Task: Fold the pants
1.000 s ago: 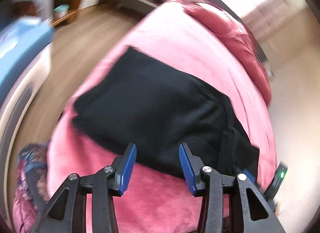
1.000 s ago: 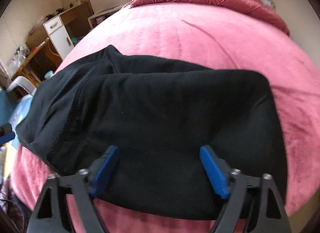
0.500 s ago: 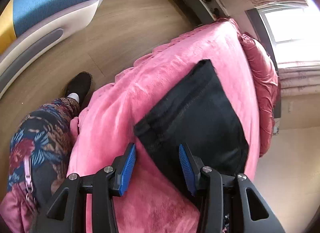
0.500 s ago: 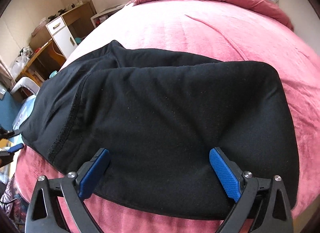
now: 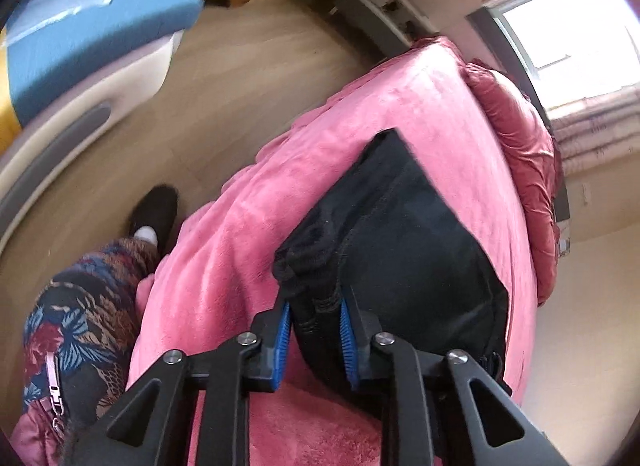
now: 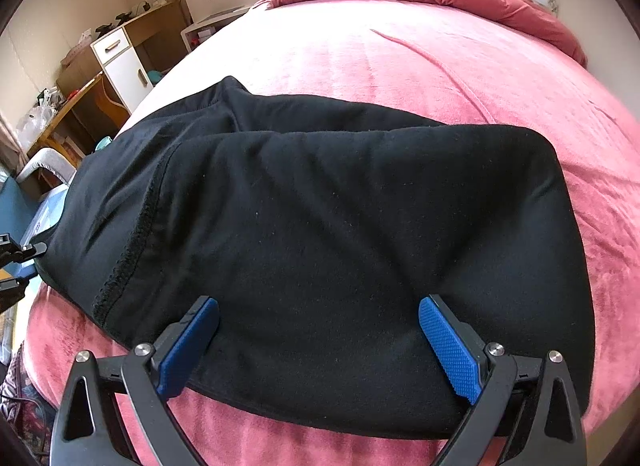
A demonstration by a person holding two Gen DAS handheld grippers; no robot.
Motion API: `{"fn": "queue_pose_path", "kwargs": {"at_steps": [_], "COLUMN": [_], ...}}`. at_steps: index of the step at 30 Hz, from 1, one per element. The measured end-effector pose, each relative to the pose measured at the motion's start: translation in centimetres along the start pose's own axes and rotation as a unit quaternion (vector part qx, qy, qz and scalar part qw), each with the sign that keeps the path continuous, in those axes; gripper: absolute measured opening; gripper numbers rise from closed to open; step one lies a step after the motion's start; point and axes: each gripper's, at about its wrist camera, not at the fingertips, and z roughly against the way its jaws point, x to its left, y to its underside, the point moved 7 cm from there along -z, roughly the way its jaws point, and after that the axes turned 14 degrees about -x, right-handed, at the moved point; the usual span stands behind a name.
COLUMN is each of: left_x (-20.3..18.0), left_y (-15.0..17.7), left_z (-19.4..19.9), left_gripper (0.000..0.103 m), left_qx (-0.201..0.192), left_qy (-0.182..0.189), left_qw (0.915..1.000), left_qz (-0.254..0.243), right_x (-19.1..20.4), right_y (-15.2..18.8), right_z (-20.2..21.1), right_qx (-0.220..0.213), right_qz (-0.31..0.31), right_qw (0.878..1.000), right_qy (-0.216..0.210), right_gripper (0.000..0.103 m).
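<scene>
On the pink bedspread (image 6: 400, 65), near the bed's foot, the black pants (image 6: 320, 225) lie already folded down into a broad, thick slab with layers stacked on each other, so the early folds look done; what is left, as I judge it, is at least one more fold across the width to make a compact bundle, and perhaps some squaring of the edges. At the left end of the slab, the left gripper (image 5: 314, 324) has its jaws just closed in on a bunched corner of the fabric: the blue pads (image 5: 283, 330) press on a gathered ridge of cloth from both sides, so it has the pants pinched, with the opening narrow. That corner overhangs the near left edge of the bed, close to the person's patterned trouser leg (image 5: 80, 306) and dark shoe (image 5: 154, 209) on the wooden floor (image 5: 220, 85). Moving rightward, the middle of the slab lies flat and fairly smooth. At the right, the right gripper (image 6: 318, 340) sits over the near hem with its jaws spread wide; nothing is clasped between them, and whether its pads touch the cloth beneath I cannot tell.
</scene>
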Motion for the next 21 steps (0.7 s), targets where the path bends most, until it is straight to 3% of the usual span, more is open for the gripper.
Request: {"fn": "queue_pose_path", "kwargs": {"at_steps": [5, 11, 15, 19, 21], "left_x": [-5.6, -12.0, -14.2, -15.1, -15.5], "left_y": [-0.4, 1.7, 3.4, 4.8, 5.4], "left_z": [2.4, 4.1, 4.1, 4.2, 4.4], "left_gripper": [0.02, 0.02, 0.02, 0.02, 0.02], "left_qx": [-0.039, -0.059, -0.053, -0.041, -0.04], "left_qy": [0.065, 0.13, 0.16, 0.178, 0.186], "left_qw": [0.9921, 0.9633, 0.9494, 0.9387, 0.933], "left_qz": [-0.1, -0.228, -0.265, -0.293, -0.306], "right_x": [-0.4, 1.4, 4.8, 9.4, 11.5], "right_y": [-1.2, -3.5, -4.3, -6.3, -7.5], "right_z": [1.6, 3.6, 3.3, 2.4, 1.8], "right_qx": [-0.017, -0.051, -0.02, 0.016, 0.029], "right_qz": [-0.017, -0.015, -0.047, -0.099, -0.111], "right_qw": [1.0, 0.998, 0.987, 0.953, 0.937], "right_qy": [0.006, -0.044, -0.155, -0.286, -0.331], "right_gripper": [0.093, 0.087, 0.085, 0.085, 0.085]}}
